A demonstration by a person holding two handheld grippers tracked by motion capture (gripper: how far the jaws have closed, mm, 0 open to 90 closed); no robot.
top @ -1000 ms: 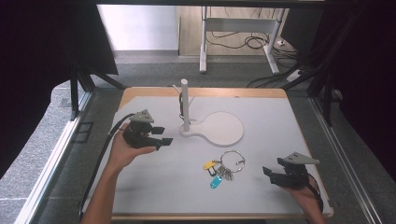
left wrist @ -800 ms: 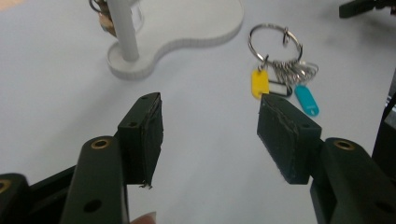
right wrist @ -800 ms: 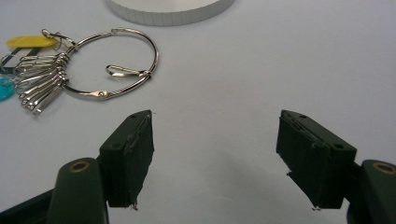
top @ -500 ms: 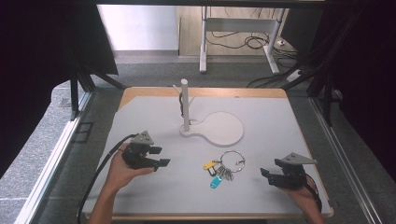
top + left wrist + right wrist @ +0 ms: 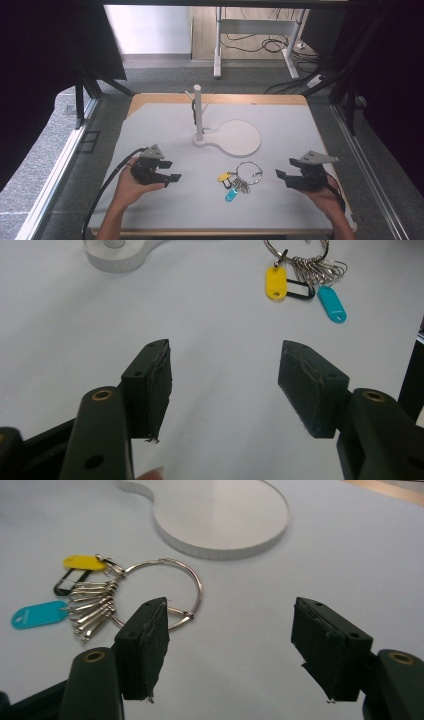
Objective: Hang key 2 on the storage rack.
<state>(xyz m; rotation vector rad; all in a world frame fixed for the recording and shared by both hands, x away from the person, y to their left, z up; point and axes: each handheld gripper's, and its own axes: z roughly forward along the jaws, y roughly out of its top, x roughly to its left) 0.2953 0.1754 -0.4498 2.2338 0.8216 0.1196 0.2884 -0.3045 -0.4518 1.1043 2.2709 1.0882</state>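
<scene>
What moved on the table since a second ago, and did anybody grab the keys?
The left gripper came toward the person, away from the white stand, its empty jaws opening wider. The right gripper lifted a little, its jaws closing slightly on nothing. Nobody grabbed the key ring; it and the stand stayed put.

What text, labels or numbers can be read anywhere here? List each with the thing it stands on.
None can be read.
Teal key tag: a faint raised mark, too small to read.
Yellow key tag: blank as far as can be seen.
White stand base: plain.
</scene>
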